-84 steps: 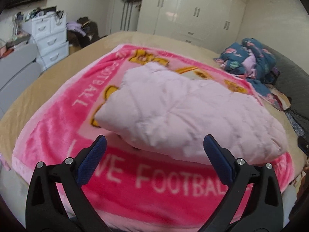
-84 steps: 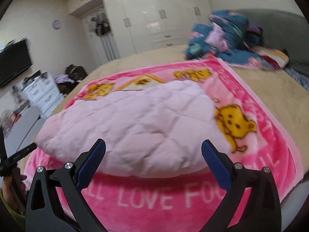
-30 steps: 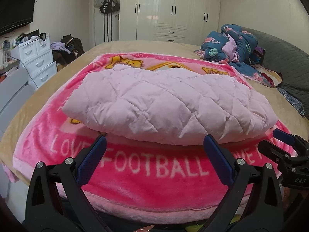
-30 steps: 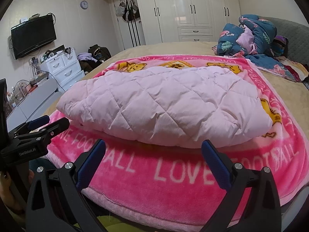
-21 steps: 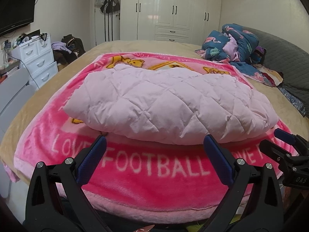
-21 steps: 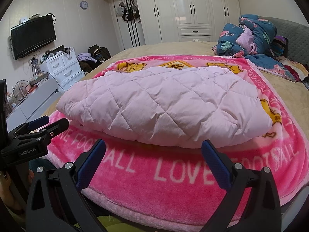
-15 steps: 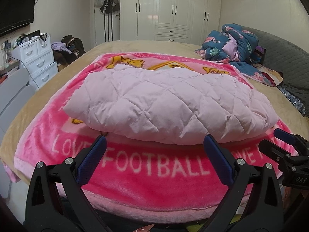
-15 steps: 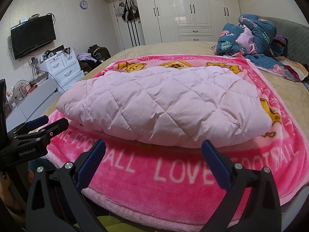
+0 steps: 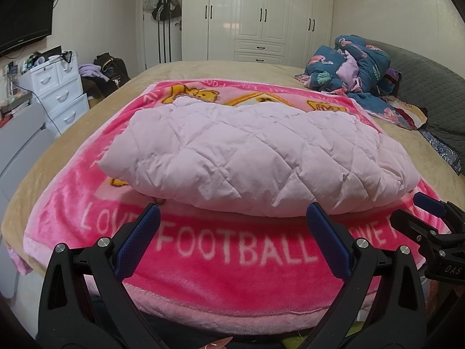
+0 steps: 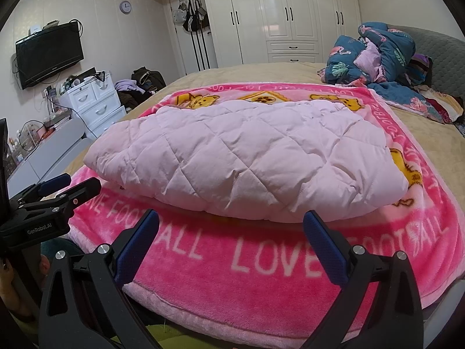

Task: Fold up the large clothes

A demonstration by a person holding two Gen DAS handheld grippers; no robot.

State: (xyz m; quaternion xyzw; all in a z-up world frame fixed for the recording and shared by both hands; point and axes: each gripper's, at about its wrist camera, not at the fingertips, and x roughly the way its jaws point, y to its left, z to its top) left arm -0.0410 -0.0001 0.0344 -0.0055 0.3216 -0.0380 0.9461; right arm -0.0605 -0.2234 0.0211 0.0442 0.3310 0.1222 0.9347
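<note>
A pale pink quilted garment (image 9: 255, 157) lies folded into a puffy oblong bundle, diamond-stitched and softly creased, at the centre of a bright pink fleece blanket (image 9: 232, 250) printed with white lettering and yellow cartoon bears. The bundle's near edge sits well back from the blanket's front hem, leaving a broad band of plush pile clear along the bed's (image 9: 203, 69) foot; narrower strips of blanket show at either side and behind. Beyond the blanket the tan bedcover is bare up to the far edge. The left gripper (image 9: 232, 229) hovers short of the bundle, its blue-padded fingers spread wide and holding nothing. The right gripper (image 10: 231, 232) hangs the same way at the front hem, jaws likewise wide apart and empty. A crumpled dark blue floral duvet (image 10: 375, 55) is heaped at the bed's far right corner beside a grey quilted headboard (image 10: 438, 52). White glossy wardrobes (image 10: 290, 14) line the back wall; a white drawer unit (image 10: 93, 101) and wall-mounted television (image 10: 49, 53) stand left.
</note>
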